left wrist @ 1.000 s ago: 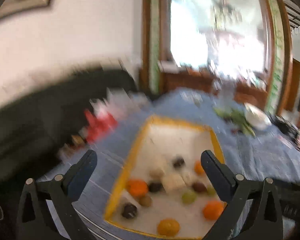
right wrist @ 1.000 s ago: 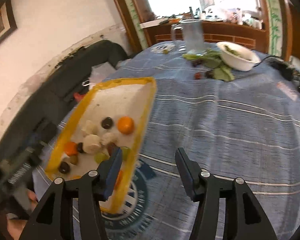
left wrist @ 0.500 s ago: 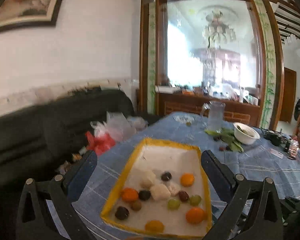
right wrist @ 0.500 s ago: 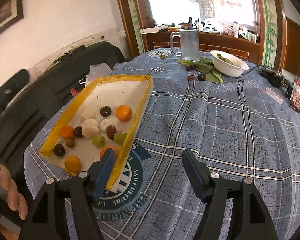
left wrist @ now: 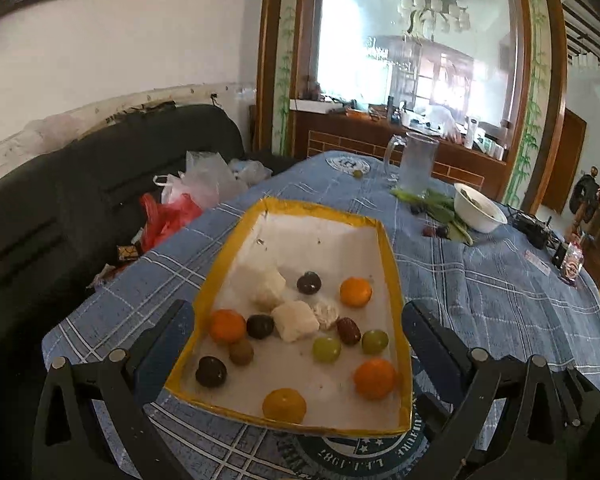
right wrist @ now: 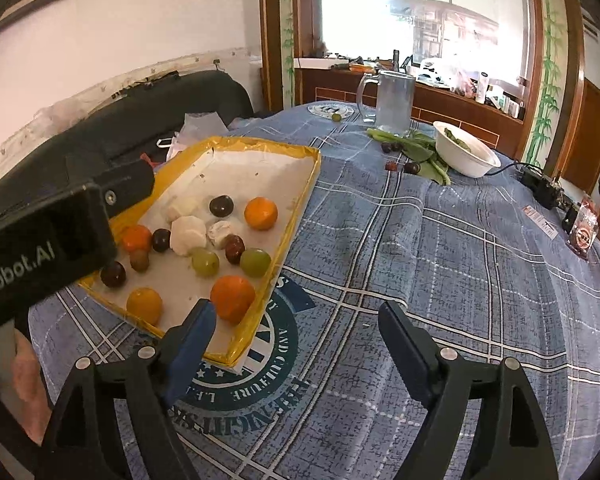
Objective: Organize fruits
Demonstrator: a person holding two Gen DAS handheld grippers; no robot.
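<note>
A yellow-rimmed white tray (left wrist: 394,264) (right wrist: 300,204) sits on the blue plaid tablecloth. It holds several oranges (left wrist: 374,378) (right wrist: 233,298), green grapes (left wrist: 326,349) (right wrist: 255,262), dark plums (left wrist: 309,282) (right wrist: 221,205) and white lumps (left wrist: 295,321) (right wrist: 187,235). My left gripper (left wrist: 296,332) is open and empty, its fingers on either side of the tray's near end. My right gripper (right wrist: 296,332) is open and empty above the cloth, just right of the tray's near corner. The left gripper's body (right wrist: 48,236) shows in the right wrist view.
A glass pitcher (left wrist: 416,164) (right wrist: 394,102), a white bowl (left wrist: 479,208) (right wrist: 466,154), green leaves (right wrist: 418,150) and loose dark fruits (left wrist: 434,231) (right wrist: 400,166) lie at the table's far side. A black sofa (left wrist: 80,200) with plastic bags (left wrist: 196,188) stands left.
Both grippers have moved closer to the tray and the views have steadied from blur. The left gripper's body has come into the right wrist view. Both stay open.
</note>
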